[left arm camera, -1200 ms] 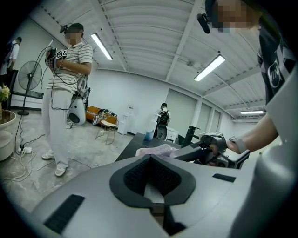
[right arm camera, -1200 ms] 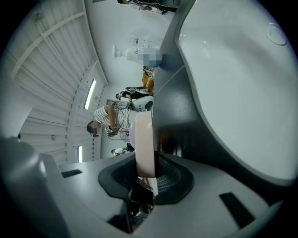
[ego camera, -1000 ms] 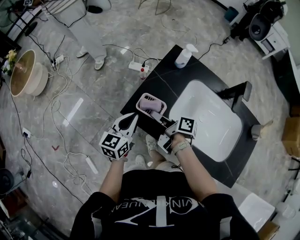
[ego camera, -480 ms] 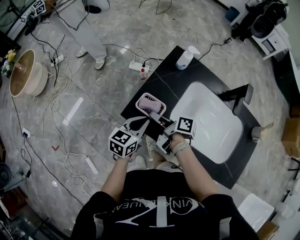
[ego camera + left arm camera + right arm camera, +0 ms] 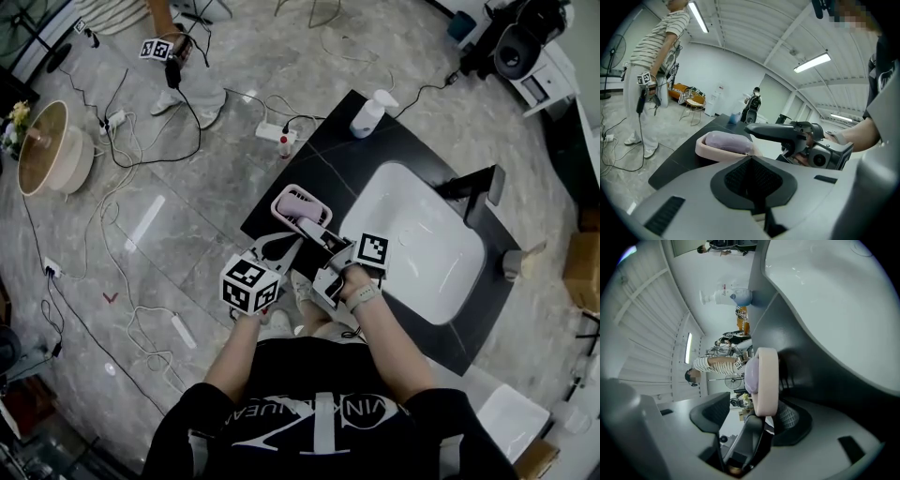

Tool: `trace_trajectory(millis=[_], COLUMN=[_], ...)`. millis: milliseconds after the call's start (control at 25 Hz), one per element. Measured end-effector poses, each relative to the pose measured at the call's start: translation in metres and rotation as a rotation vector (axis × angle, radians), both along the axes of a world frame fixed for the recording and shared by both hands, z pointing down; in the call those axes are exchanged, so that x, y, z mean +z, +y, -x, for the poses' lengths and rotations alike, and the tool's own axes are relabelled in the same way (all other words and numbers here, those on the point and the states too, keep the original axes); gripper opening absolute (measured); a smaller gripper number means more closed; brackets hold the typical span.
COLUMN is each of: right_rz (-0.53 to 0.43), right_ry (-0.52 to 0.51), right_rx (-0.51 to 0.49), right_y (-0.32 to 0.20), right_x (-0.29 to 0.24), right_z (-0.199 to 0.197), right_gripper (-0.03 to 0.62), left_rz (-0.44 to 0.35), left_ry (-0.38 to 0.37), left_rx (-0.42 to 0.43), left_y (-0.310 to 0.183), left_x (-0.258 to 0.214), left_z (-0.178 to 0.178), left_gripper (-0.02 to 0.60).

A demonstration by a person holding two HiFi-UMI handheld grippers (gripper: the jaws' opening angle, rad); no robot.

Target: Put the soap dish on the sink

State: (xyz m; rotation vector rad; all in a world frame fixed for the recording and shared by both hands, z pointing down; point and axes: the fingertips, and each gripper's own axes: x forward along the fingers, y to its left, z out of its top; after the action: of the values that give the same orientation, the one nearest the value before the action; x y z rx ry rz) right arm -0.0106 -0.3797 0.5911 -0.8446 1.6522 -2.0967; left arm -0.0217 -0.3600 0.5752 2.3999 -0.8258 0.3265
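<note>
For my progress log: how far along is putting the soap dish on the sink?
Nearly done. The soap dish rests on the black countertop corner beside the basin. The jaws of the right hand-held gripper have just opened, with the dish between them, so it looks released. Remaining: withdrawing that gripper.

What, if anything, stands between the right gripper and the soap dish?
Nothing visible does. The soap dish sits on the black counter, directly between the fingers of the right gripper, which have just been opening.
</note>
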Motion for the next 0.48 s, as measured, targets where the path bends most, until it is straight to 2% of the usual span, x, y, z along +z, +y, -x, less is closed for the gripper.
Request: trace_trajectory(millis=[480], right_rz=[0.04], right_ry=[-0.04], right_rx=[0.0], right_y=[0.022], right_x=[-0.001], right_z=[0.003], right_gripper=[0.273], left_rz=[0.017], left_ry=[-0.005], left_rx=[-0.016], left_y=[0.006], left_x=[0.003], left_z=[-0.004], left_gripper=[0.015])
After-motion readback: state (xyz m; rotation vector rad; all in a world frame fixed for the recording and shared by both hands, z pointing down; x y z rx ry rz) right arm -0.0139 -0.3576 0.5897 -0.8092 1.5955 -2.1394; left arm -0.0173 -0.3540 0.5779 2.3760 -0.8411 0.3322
